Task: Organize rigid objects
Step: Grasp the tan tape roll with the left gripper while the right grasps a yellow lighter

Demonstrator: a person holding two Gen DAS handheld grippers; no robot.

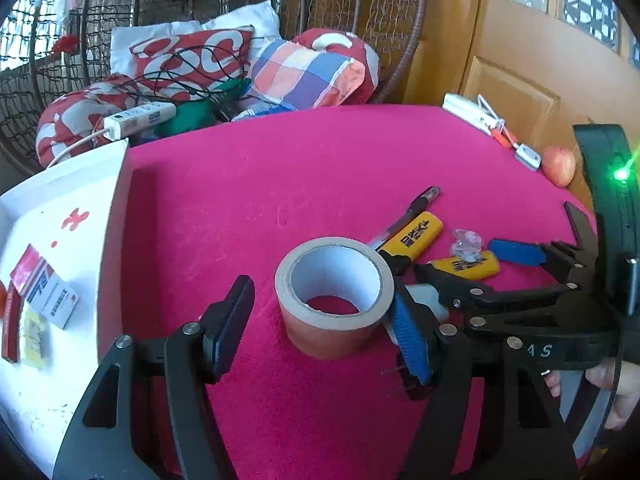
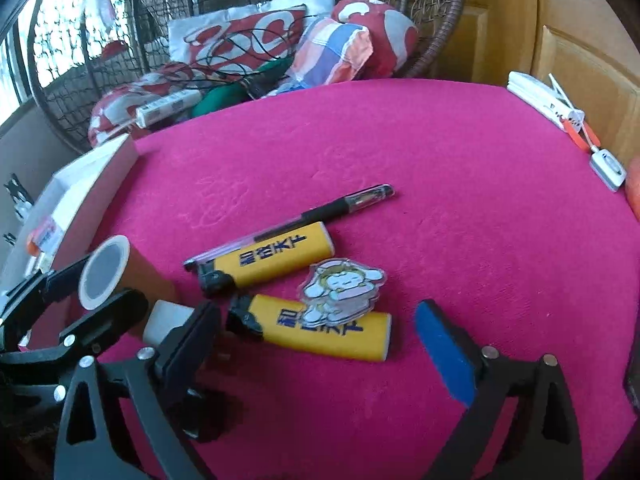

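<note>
A roll of beige tape [image 1: 334,292] stands on the pink cloth between the fingers of my left gripper [image 1: 320,294]. Its blue right pad [image 1: 408,340] is at the roll's edge, and cloth shows between the left pad and the roll, so it is open. My right gripper [image 2: 318,314] is open wide and straddles the nearer yellow lighter [image 2: 352,338], without touching it. A cartoon acrylic charm [image 2: 340,286] lies partly on that lighter. A second yellow lighter [image 2: 276,260] and a black pen [image 2: 320,212] lie just beyond. The left wrist view shows the right gripper [image 1: 472,266] from the side.
A white box [image 1: 60,200] at the table's left edge holds a medicine carton [image 1: 44,292]. A small white object [image 2: 168,320] sits beside the tape. An apple [image 1: 558,166], a white clip [image 2: 548,100] and a key fob [image 2: 608,168] lie far right. A cushioned wicker chair stands behind.
</note>
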